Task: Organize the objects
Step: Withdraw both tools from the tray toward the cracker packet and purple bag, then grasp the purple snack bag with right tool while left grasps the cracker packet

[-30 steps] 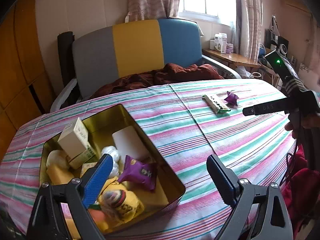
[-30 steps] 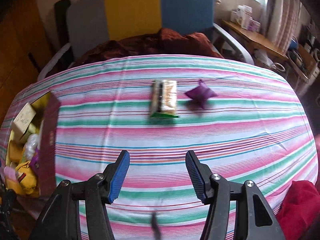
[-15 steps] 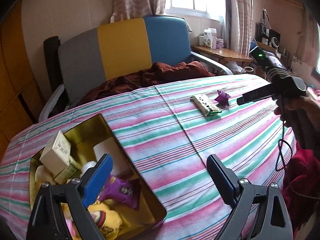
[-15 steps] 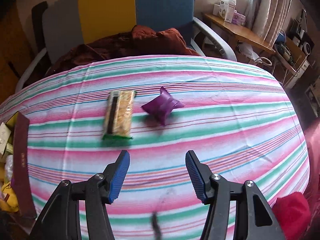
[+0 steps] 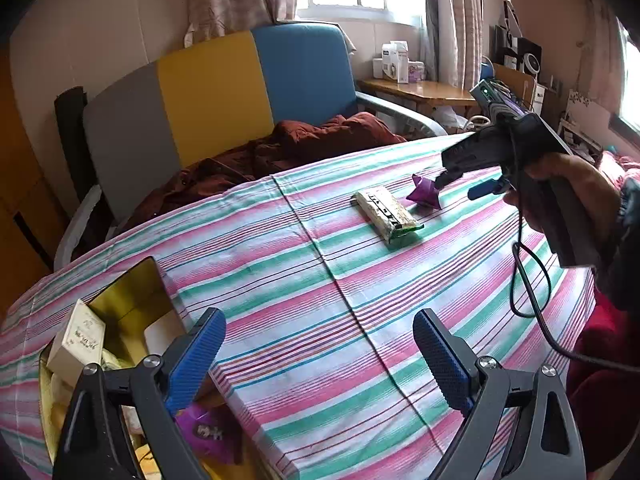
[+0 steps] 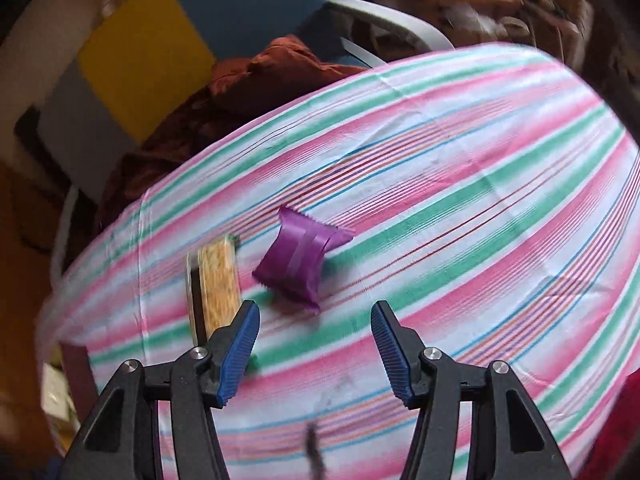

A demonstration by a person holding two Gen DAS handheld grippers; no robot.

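Observation:
A small purple packet (image 6: pixel 302 262) lies on the striped tablecloth (image 6: pixel 460 200), with a long cereal-bar wrapper (image 6: pixel 214 288) just to its left. My right gripper (image 6: pixel 314 340) hovers open just short of the packet, nothing between its blue pads. From the left wrist view the packet (image 5: pixel 425 193) and bar (image 5: pixel 386 212) sit far across the table, and the right gripper (image 5: pixel 466 184), held by a hand (image 5: pixel 568 184), hangs close beside the packet. My left gripper (image 5: pixel 318 354) stands wide open and empty over the cloth, beside a gold tin (image 5: pixel 132 296) of snacks.
The tin at the lower left holds a cream box (image 5: pixel 78 340), a purple packet (image 5: pixel 208 432) and other wrapped items. A grey, yellow and blue chair (image 5: pixel 216 92) with a brown cloth (image 5: pixel 312 140) stands behind the table. A black cable (image 5: pixel 528 280) hangs from the right gripper.
The right gripper has moved in toward the purple packet, lowered and rolled. The left gripper has drifted right, away from the tin, which has slid toward the frame's lower left.

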